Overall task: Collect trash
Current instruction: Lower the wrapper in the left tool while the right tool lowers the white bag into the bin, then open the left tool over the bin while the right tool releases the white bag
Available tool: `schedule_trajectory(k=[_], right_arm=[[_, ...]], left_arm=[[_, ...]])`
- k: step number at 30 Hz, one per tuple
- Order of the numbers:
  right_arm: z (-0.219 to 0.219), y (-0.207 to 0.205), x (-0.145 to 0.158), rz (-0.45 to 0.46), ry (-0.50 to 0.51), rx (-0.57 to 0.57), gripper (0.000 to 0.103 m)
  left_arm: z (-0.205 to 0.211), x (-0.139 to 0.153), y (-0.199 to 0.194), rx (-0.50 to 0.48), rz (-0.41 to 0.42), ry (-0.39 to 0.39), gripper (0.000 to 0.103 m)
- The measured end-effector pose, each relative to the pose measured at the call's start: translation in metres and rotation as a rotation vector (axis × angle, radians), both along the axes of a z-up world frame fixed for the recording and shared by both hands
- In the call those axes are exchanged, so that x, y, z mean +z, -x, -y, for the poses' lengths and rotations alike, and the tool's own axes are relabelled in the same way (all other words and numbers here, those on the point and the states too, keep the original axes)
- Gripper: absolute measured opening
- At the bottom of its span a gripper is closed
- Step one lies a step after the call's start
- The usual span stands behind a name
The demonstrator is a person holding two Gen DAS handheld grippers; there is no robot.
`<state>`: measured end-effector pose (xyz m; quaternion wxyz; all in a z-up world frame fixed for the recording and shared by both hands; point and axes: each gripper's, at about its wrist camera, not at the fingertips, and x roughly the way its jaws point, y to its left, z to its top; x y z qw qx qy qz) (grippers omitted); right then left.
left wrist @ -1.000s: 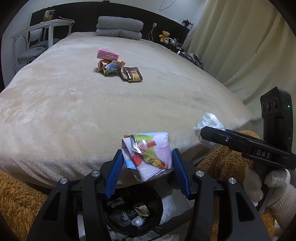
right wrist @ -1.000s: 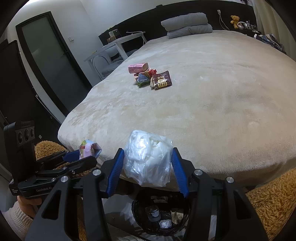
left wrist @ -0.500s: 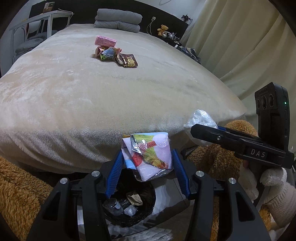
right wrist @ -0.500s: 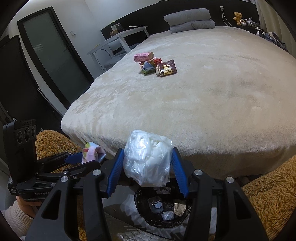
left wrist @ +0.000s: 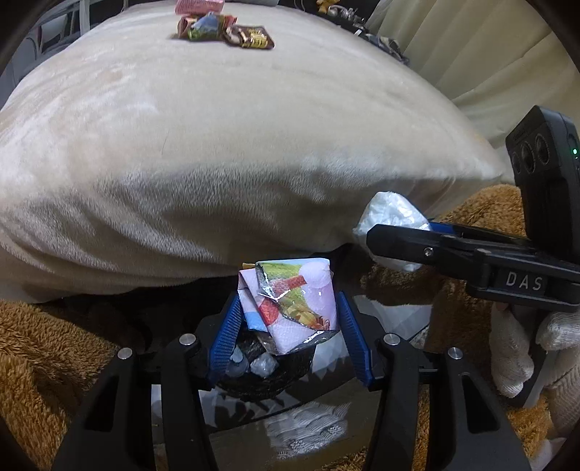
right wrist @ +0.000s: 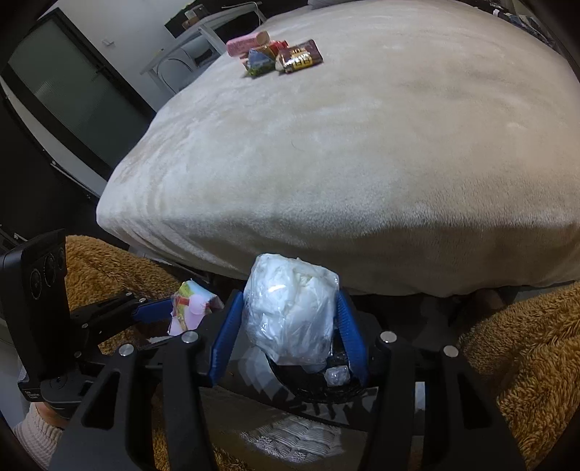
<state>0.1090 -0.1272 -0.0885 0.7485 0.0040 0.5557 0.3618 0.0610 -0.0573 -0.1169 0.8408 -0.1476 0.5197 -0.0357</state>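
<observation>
My left gripper [left wrist: 288,300] is shut on a colourful crumpled snack wrapper [left wrist: 293,300], held just above a black-lined trash bin [left wrist: 264,380] on the floor at the foot of the bed. My right gripper [right wrist: 290,319] is shut on a crumpled clear plastic bag [right wrist: 290,315], which hangs over the same trash bin [right wrist: 319,380]. In the left wrist view the right gripper [left wrist: 391,235] comes in from the right with its plastic bag [left wrist: 389,213]. In the right wrist view the left gripper [right wrist: 181,308] shows at lower left with its wrapper [right wrist: 190,306]. Small bits of trash [left wrist: 261,364] lie in the bin.
A pile of wrappers [left wrist: 224,30] lies far off on the cream bed cover [left wrist: 217,145]; the same wrappers [right wrist: 275,54] show in the right wrist view. A brown fluffy rug [right wrist: 525,362] flanks the bin. Curtains [left wrist: 471,54] hang at the right. A dark door [right wrist: 65,98] stands left.
Both grippers have sunk and tipped downward with their loads still held. The bed's front edge has risen in both views and the bin sits closer under the fingers.
</observation>
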Motion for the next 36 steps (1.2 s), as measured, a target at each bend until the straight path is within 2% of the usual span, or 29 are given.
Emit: schedule_trajectory(k=[6,20,30,36], right_arm=[[-0.002,-0.005,-0.019,-0.069,0.068,-0.006,0.053],[-0.011,-0.007,-0.048,-0.185,0.164,-0.031,0.052],[-0.018,-0.006,-0.067,-0.262,0.222,-0.022,0.053],[-0.019,-0.006,-0.071,-0.277,0.232,-0.022,0.053]], left_arm=[[0.000,-0.021,-0.007,-0.003,-0.111,0.010,0.053],[0.005,-0.054,-0.014,-0.033,-0.274,-0.027,0.053],[0.009,-0.069,-0.018,-0.045,-0.340,-0.047,0.053],[0.009,-0.073,-0.021,-0.043,-0.355,-0.055,0.053]])
